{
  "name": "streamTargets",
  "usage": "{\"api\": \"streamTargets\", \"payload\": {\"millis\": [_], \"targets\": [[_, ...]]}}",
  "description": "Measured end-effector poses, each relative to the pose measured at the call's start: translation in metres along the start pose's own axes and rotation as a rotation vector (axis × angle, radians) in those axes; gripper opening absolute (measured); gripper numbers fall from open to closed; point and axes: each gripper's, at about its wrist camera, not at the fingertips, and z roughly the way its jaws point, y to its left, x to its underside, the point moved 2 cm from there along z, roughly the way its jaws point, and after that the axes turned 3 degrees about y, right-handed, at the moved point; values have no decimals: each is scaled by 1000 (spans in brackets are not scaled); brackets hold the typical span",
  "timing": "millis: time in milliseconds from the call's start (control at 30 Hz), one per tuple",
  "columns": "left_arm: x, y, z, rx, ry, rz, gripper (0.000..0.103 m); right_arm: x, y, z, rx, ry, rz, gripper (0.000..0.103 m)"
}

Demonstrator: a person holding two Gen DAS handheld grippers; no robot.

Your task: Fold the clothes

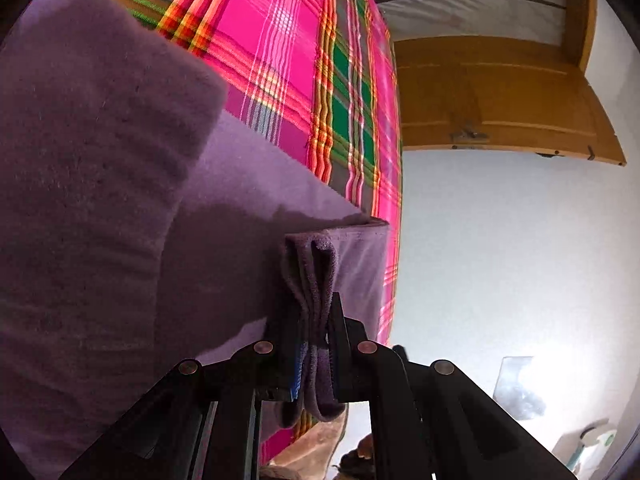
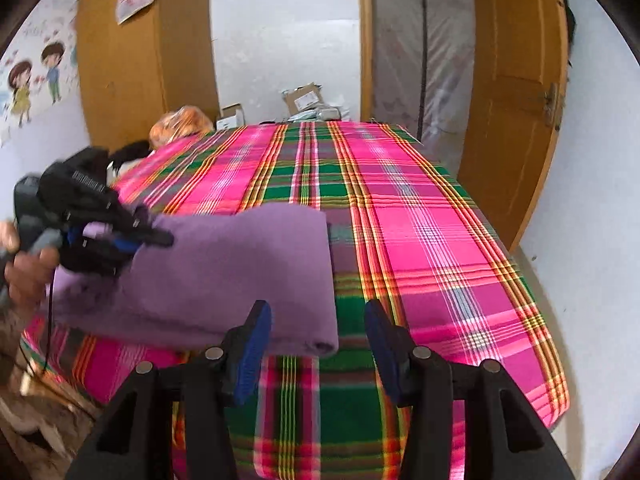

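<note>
- purple garment (image 2: 224,276): soft fleece-like cloth, folded into a thick rectangular pad; lies across the near left part of the table, one folded corner reaching toward the near edge just ahead of the right tongs; its left end is raised off the plaid cloth where the left tongs hold it.
- left tongs (image 1: 316,344): closed tight on a bunched edge of the purple garment, several layers of cloth pinched between the two pads, loops of fabric hanging out below the grip; in the right wrist view the same tool (image 2: 120,240) shows at the left, black with blue pads, blurred, clamped on the garment's left end.
- right tongs (image 2: 316,344): wide open, blue pads well apart, nothing between them; held just short of the garment's near corner, not touching it as far as can be told.
- hand (image 2: 24,268): at the far left of the right wrist view, wrapped round the handle of the left tongs; blurred.
- table (image 2: 420,220): covered by a plaid cloth in pink, green, yellow and orange; the cloth hangs over the near edge.
- wooden door (image 2: 516,120): to the right of the table, standing open against a white wall.
- cardboard boxes (image 2: 304,100): beyond the far edge of the table, against the wall.
- cartoon wall stickers (image 2: 36,76): two child figures on the left wall.
</note>
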Motion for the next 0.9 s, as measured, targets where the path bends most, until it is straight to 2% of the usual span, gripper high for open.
{"api": "streamTargets", "payload": {"millis": [133, 267, 433, 533, 633, 700, 767, 900], "targets": [[0, 3, 0, -8, -2, -7, 10, -5, 7, 21, -9, 20, 2, 47], [-1, 5, 0, -8, -5, -19, 10, 5, 11, 40, -7, 62, -5, 45], [0, 7, 0, -7, -3, -21, 10, 6, 8, 39, -21, 83, -3, 45], [0, 4, -4, -20, -2, -15, 9, -5, 5, 32, -50, 57, 10, 45], [1, -3, -12, -30, -20, 15, 9, -17, 4, 33, -58, 32, 17, 43], [3, -7, -19, -35, -43, 26, 9, -25, 7, 40, -73, 29, 16, 37], [3, -11, -27, -49, -80, 42, 13, -31, 10, 49, -85, 37, 17, 34], [1, -17, -41, -58, -134, 64, 13, -41, 13, 67, -114, 65, 30, 29]]}}
